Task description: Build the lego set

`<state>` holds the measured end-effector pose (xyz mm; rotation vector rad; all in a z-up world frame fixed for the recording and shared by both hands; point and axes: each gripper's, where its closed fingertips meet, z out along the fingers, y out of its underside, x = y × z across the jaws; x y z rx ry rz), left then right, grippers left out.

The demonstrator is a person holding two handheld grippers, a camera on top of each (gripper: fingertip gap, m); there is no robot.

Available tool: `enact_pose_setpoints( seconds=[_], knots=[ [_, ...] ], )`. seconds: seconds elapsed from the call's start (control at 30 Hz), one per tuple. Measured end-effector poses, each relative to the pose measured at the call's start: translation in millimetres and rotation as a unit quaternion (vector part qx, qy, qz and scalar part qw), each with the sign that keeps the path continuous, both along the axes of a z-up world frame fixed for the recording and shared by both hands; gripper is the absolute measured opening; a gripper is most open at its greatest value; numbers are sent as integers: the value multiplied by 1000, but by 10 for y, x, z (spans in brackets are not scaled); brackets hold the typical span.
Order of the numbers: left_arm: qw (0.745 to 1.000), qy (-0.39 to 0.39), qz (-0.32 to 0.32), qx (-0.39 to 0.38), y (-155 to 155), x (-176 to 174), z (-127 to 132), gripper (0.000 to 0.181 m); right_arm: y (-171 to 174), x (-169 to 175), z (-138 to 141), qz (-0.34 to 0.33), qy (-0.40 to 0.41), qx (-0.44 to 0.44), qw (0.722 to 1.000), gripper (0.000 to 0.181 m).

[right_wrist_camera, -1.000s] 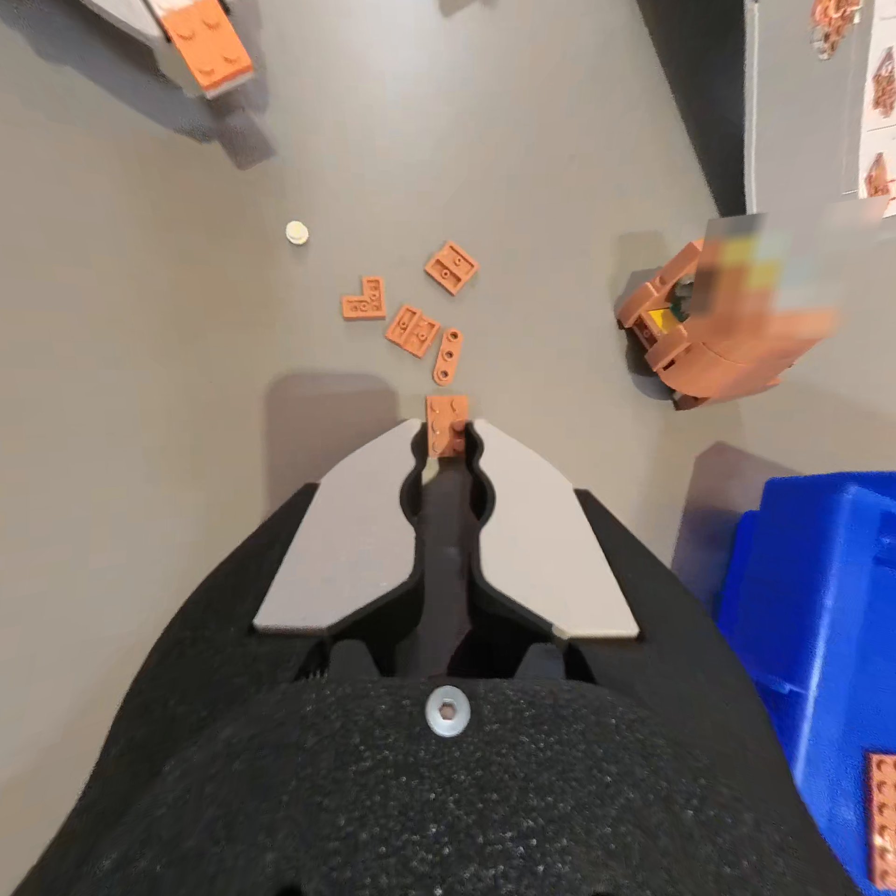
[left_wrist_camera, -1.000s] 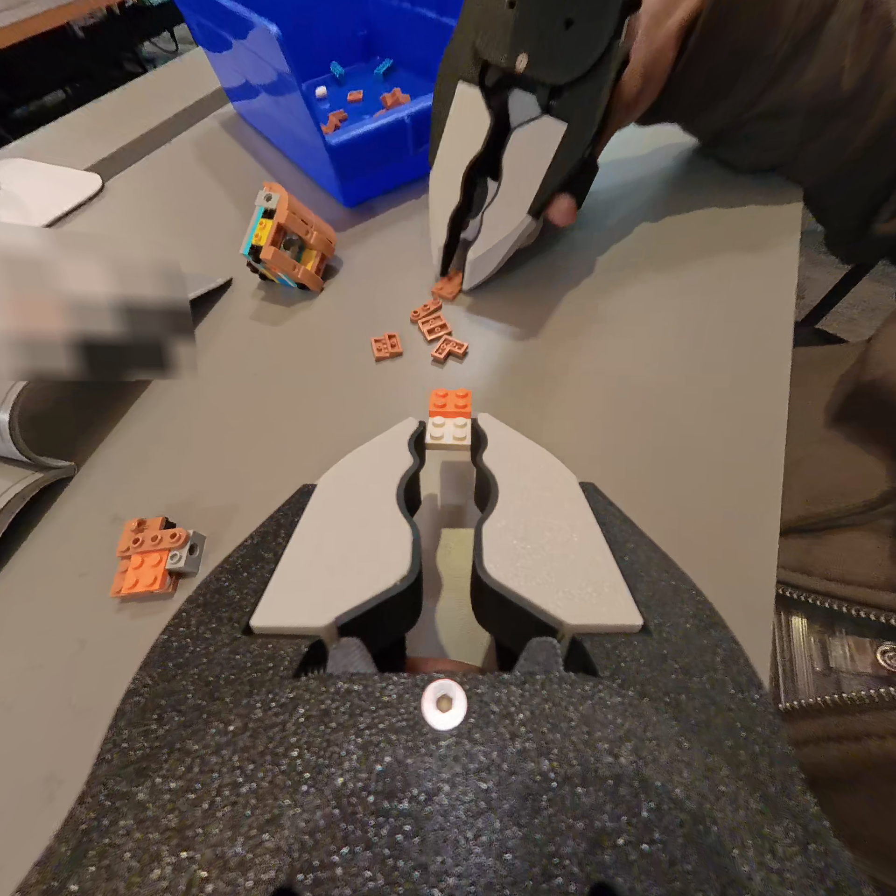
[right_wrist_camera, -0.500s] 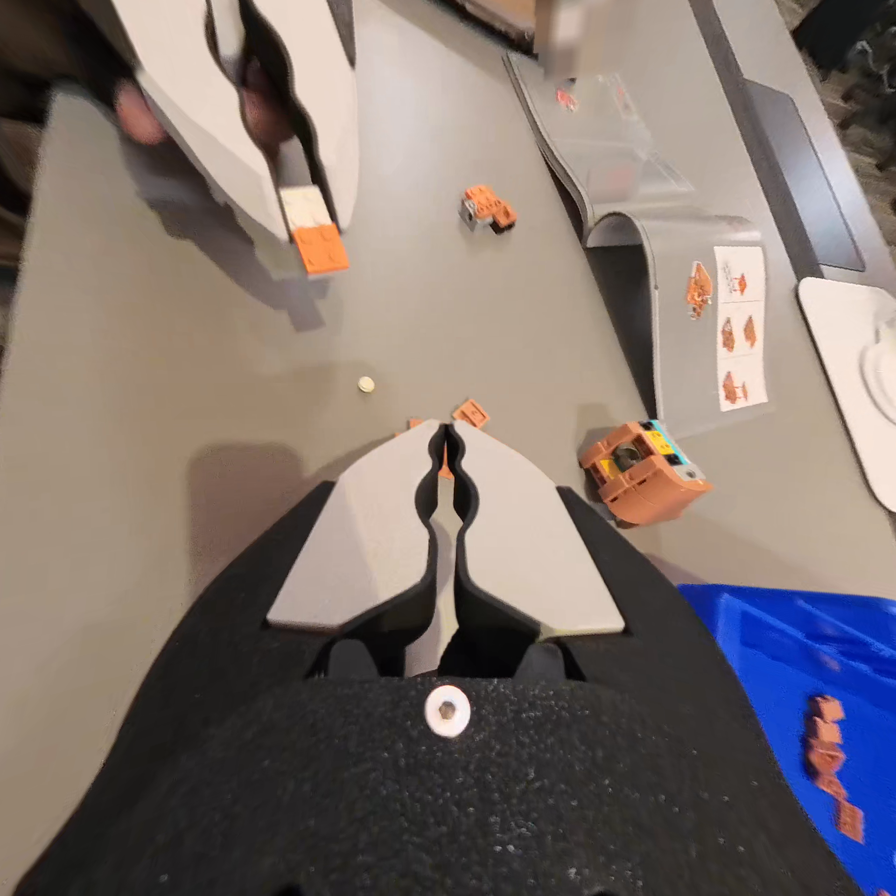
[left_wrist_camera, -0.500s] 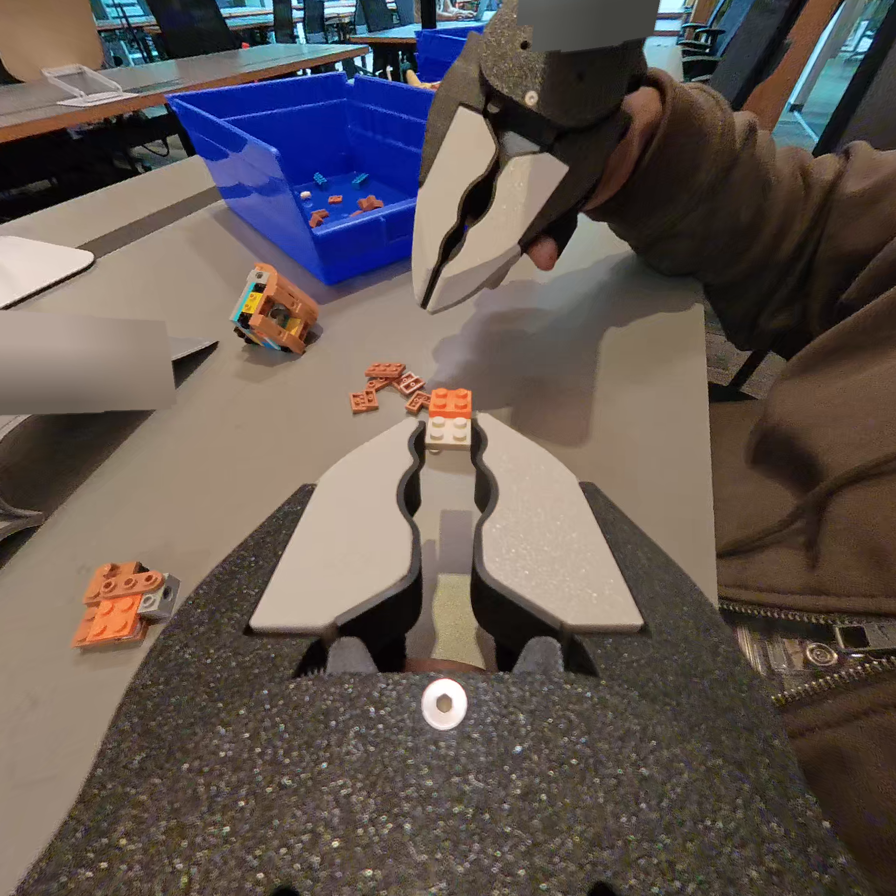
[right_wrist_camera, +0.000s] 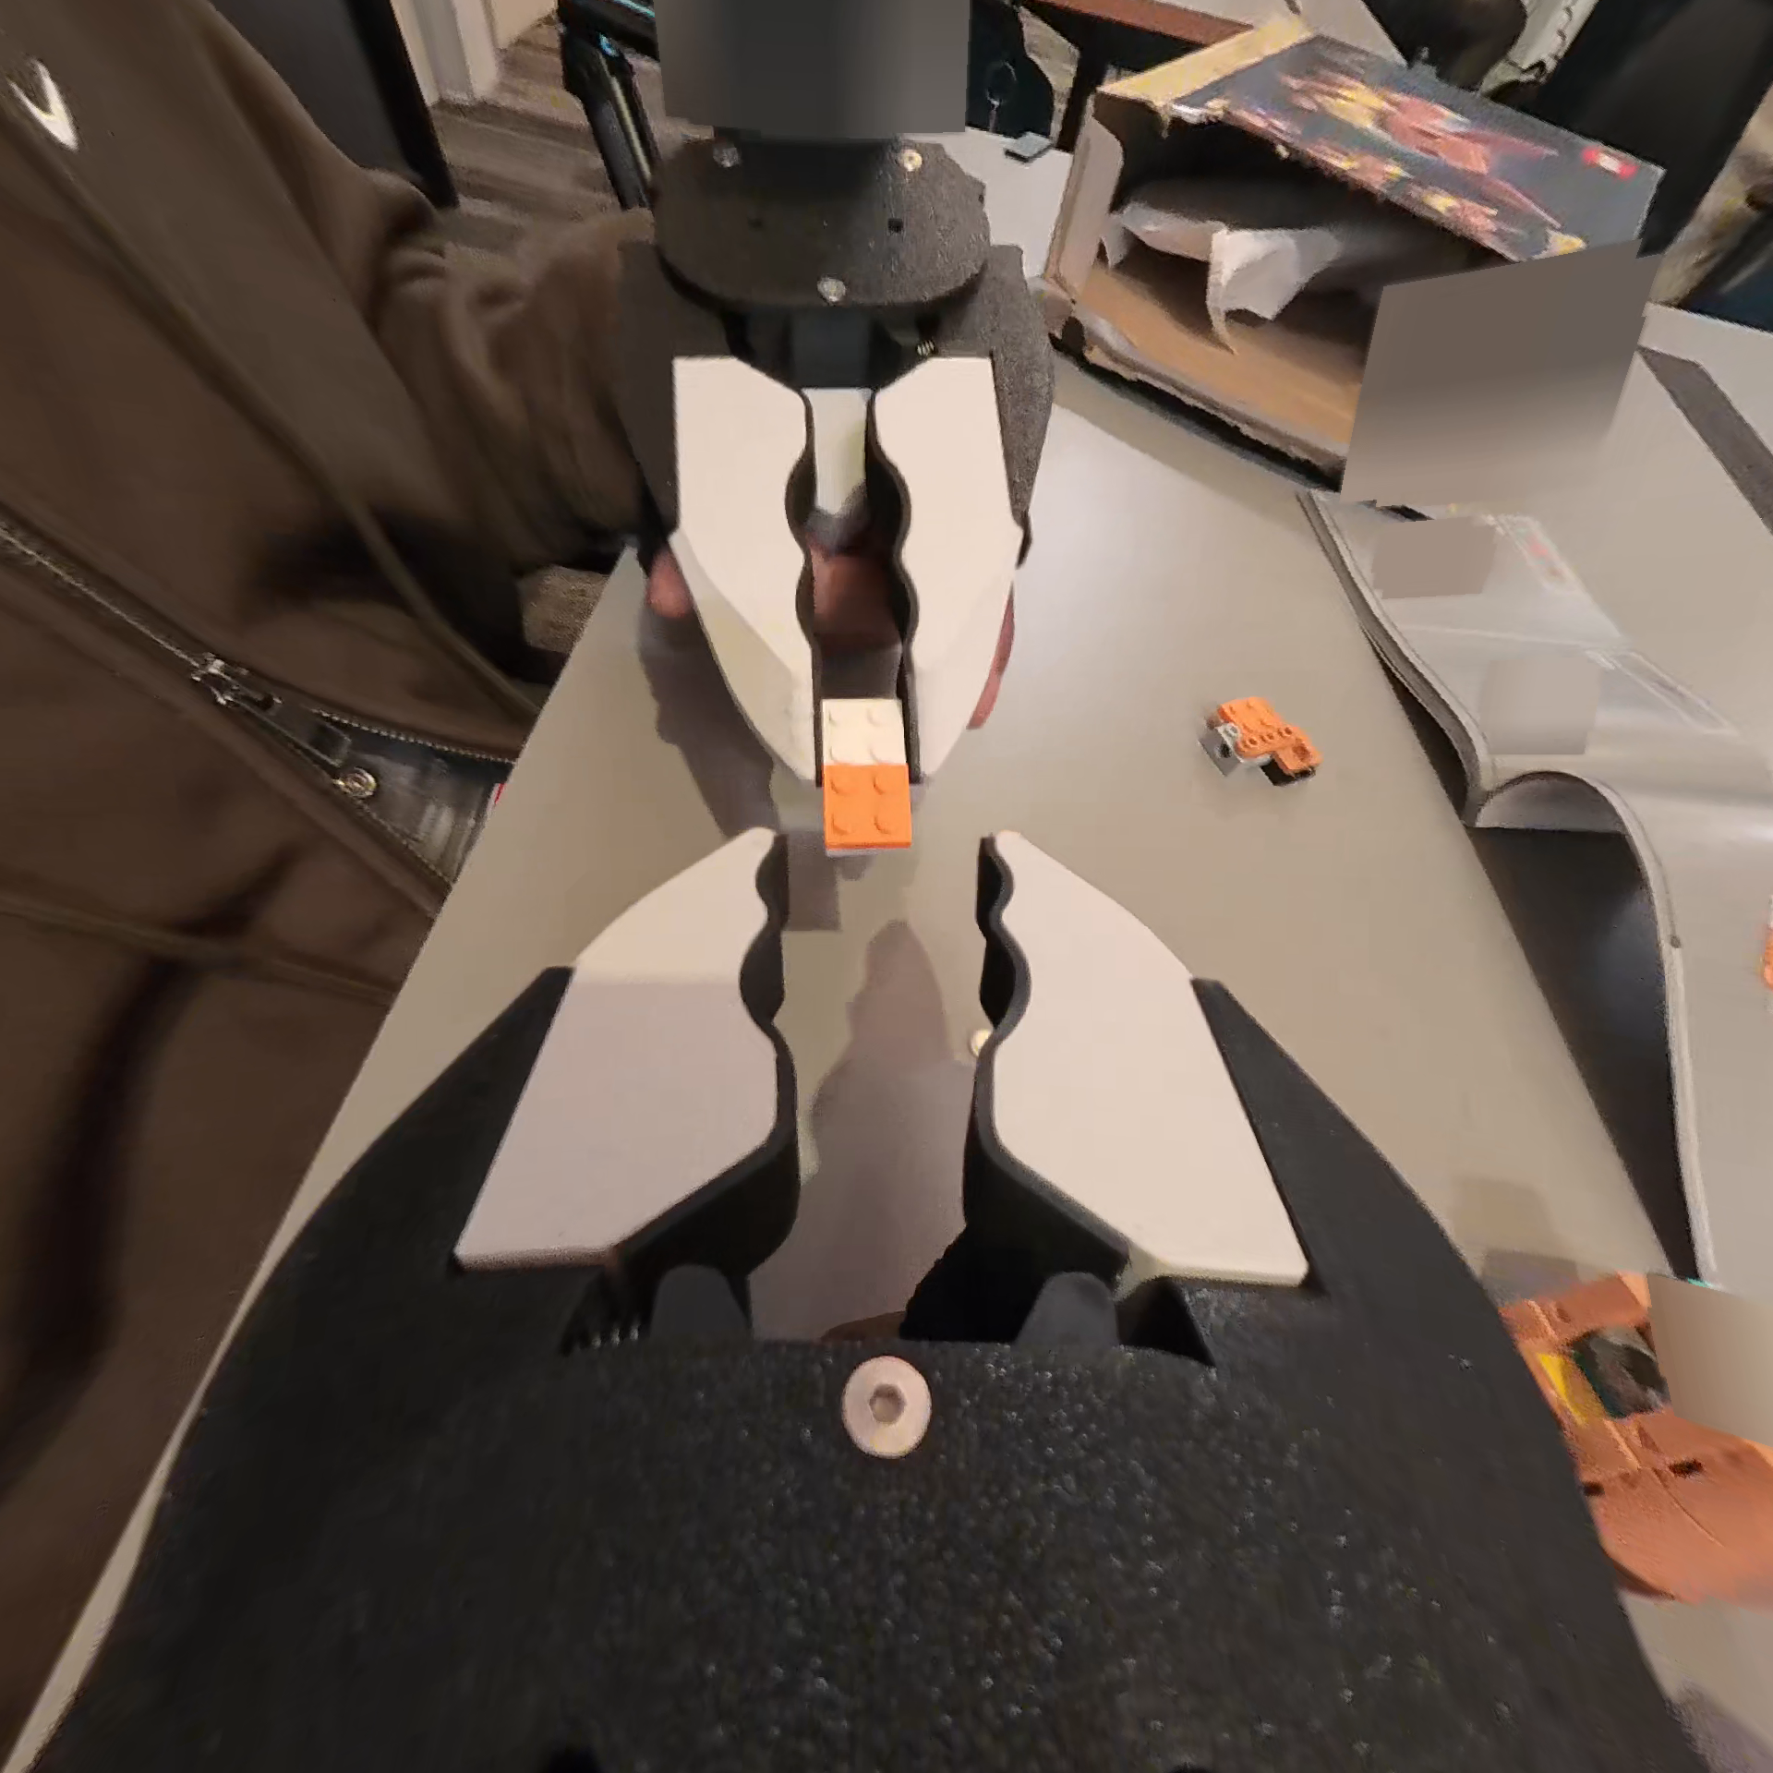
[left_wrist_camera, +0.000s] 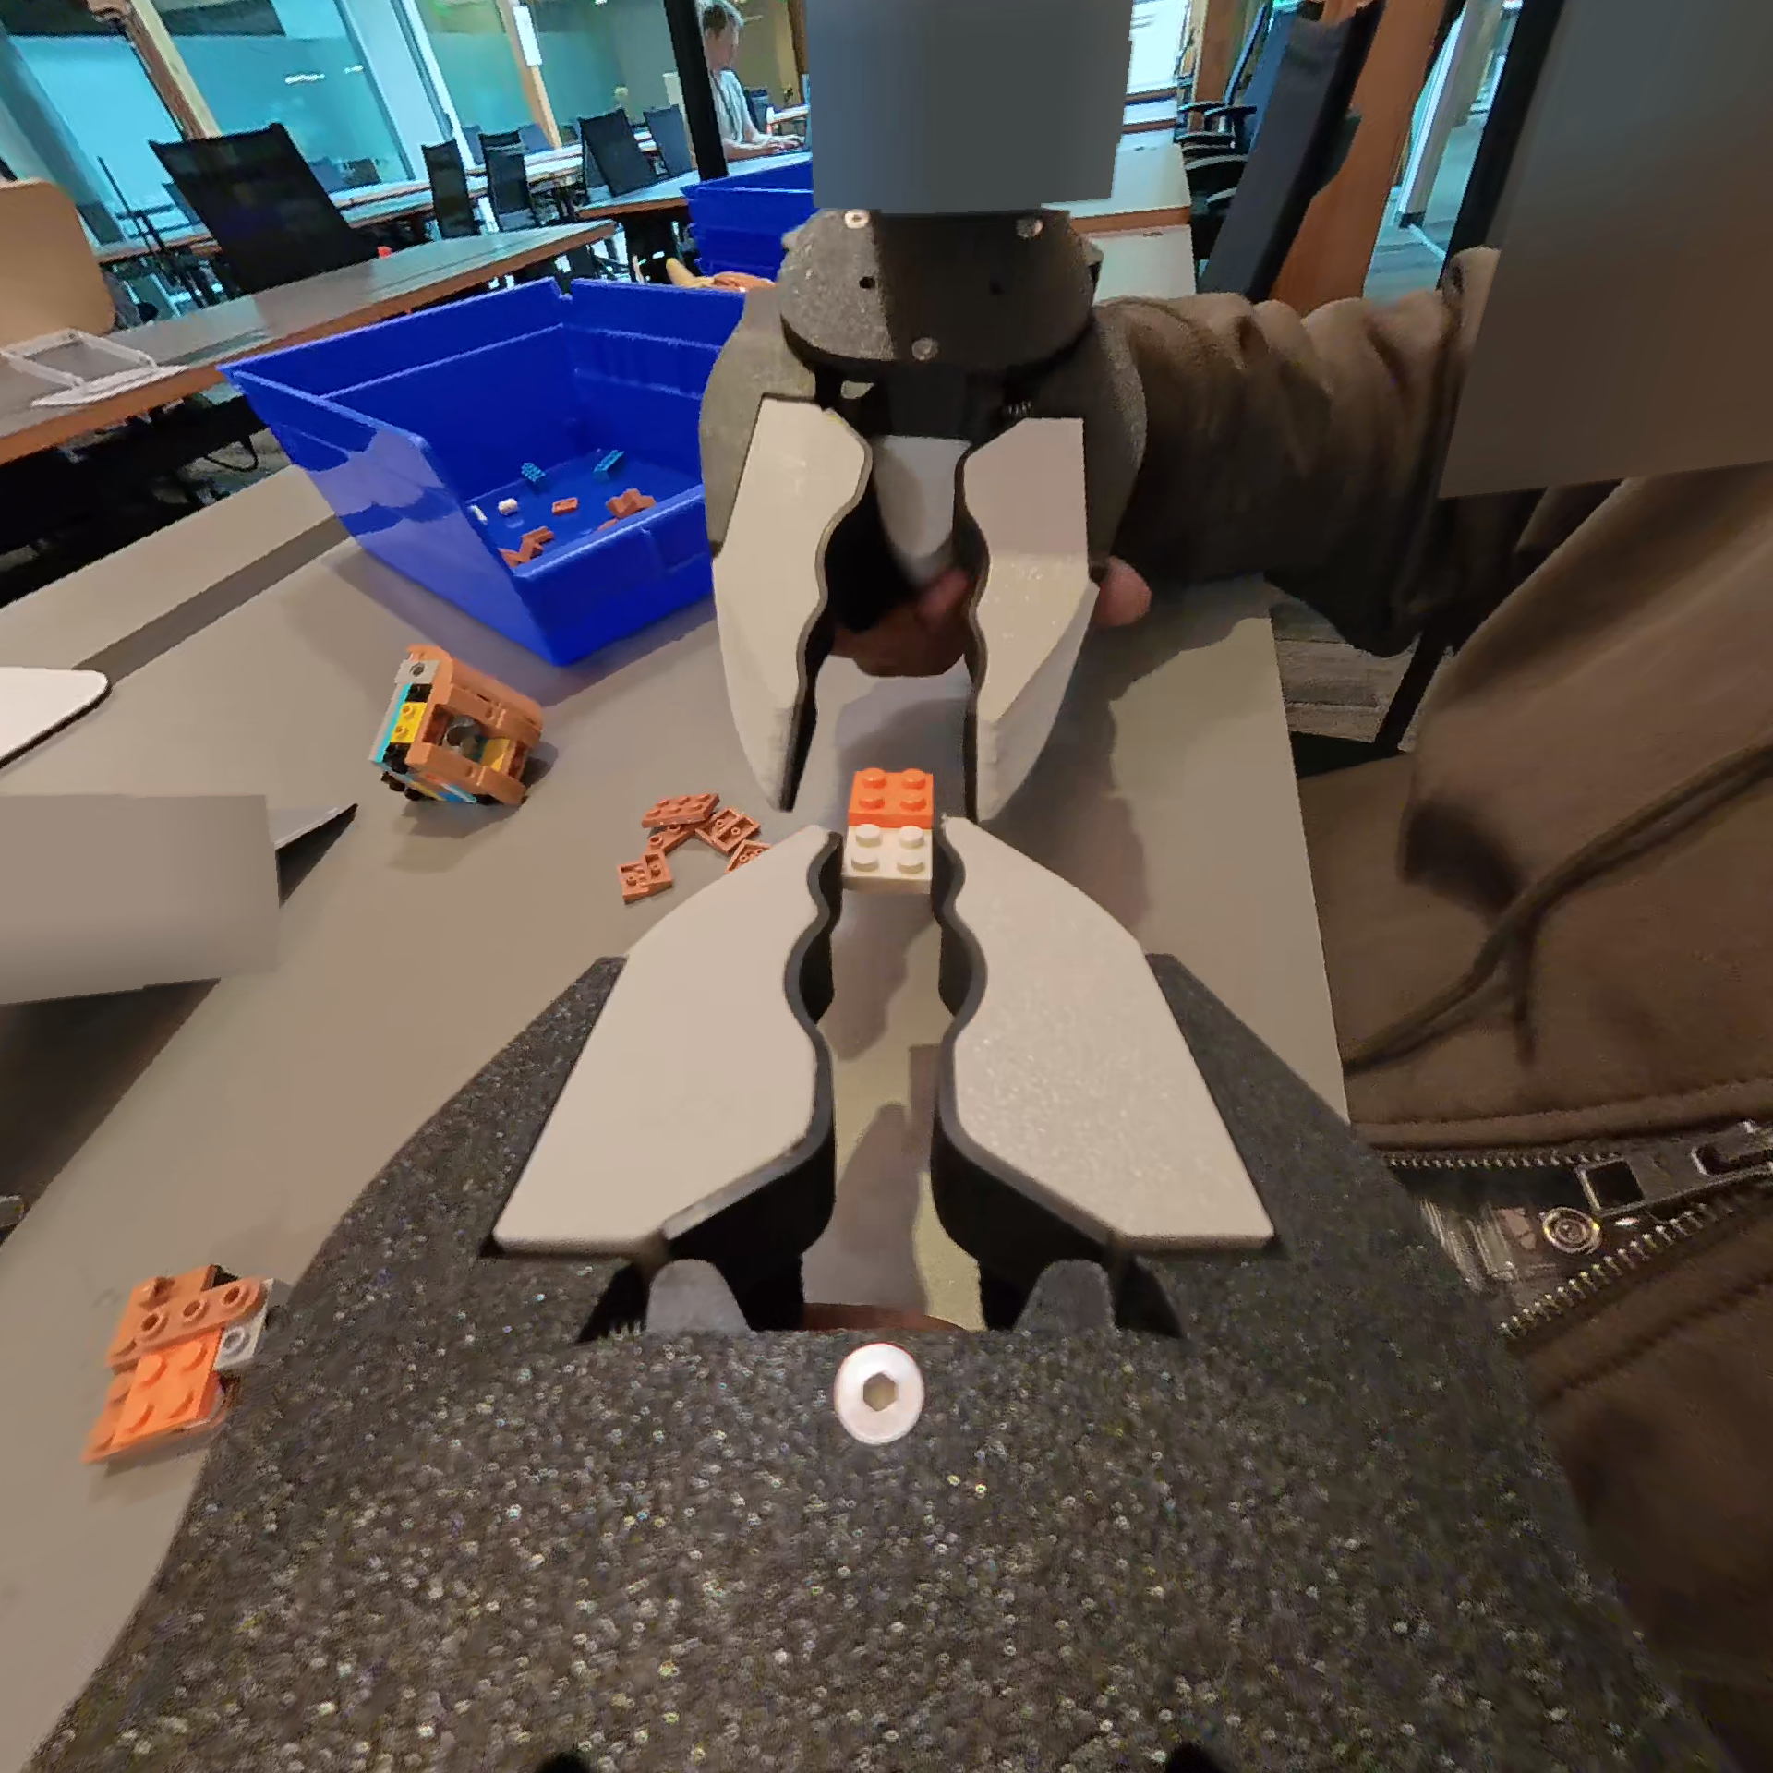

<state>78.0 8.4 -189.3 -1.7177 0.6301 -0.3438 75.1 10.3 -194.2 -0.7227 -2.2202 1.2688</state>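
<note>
**Open right gripper facing the held two-brick piece**

Left gripper [left_wrist_camera: 887,844]: fingers closed on the white brick [left_wrist_camera: 887,856] of a small stack; the orange brick [left_wrist_camera: 890,796] juts forward past the fingertips, free. Held above the grey table [left_wrist_camera: 1103,748].

Right gripper [right_wrist_camera: 883,844]: fingers spread wide, nothing in them, tips just either side of the orange end.

Handling, as I judge it: light, hard, smooth plastic; sides slippery, so pinch flat faces squarely. The stud joint may pop if twisted.

Farther out: loose brown plates [left_wrist_camera: 686,835], a part-built model [left_wrist_camera: 456,729], blue bin [left_wrist_camera: 384,460], an open booklet [right_wrist_camera: 1535,672].
</note>
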Motion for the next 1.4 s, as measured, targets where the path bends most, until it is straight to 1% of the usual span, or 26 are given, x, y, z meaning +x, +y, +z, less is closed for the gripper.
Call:
enact_pose_setpoints(
  seconds=[0.07, 0.13, 0.23, 0.3, 0.37, 0.43, 0.5, 0.6, 0.63, 0.7, 0.8, 0.9, 1.07, 1.2, 1.27, 1.33, 1.4],
  knots=[
    [1000, 6, 0, 3, 1, 6, -2, 17, -24, -8, -6, 1, 2, 1, 1000, 30],
    [1000, 4, 4, 5, 10, -6, 6, 17, -29, -13, -6, 0, 8, 5, 1000, 17],
    [1000, -8, 5, 3, 23, -5, 23, 18, -4, -2, 27, -6, 24, 1, 1000, 17],
    [1000, -3, 14, 0, 56, -26, 12, 28, 83, 18, 56, -15, 39, 8, 999, 17],
    [1000, -7, 21, -1, 94, -55, 36, 35, 279, 16, 104, -43, 57, 22, 997, 17],
    [999, -20, 26, -9, 155, -92, 87, 36, 597, -11, 182, -95, 76, 32, 992, 17],
    [999, -15, 35, -33, 261, -136, 124, 36, 946, -39, 259, -154, 89, 32, 984, 17],
    [995, 51, 33, -85, 510, -156, 146, 36, 1288, -54, 333, -207, 107, 16, 972, 17],
    [991, 79, 23, -105, 615, -149, 117, 36, 1355, -59, 334, -217, 110, 13, 970, 17],
    [980, 128, -6, -155, 819, -133, -38, 38, 1448, -65, 303, -231, 113, 22, 966, 17],
    [959, 158, -51, -230, 1008, -85, -382, 44, 1501, -53, 241, -238, 110, 37, 964, 17],
    [952, 164, -34, -257, 1140, -153, -581, 45, 1505, -45, 190, -237, 98, 35, 966, 17],
    [955, 122, -29, -268, 1166, -150, -640, 43, 1472, -52, 125, -234, 82, 45, 968, 17],
    [953, 104, -18, -286, 1209, -161, -722, 41, 1463, -58, 103, -236, 79, 47, 967, 17],
    [955, 89, -18, -283, 1227, -143, -712, 37, 1462, -59, 107, -237, 80, 49, 967, 17],
    [955, 90, -15, -281, 1235, -156, -716, 26, 1465, -59, 108, -238, 81, 49, 967, 17],
    [957, 90, -14, -275, 1249, -160, -715, 25, 1473, -61, 105, -239, 81, 48, 966, 17]
  ],
)
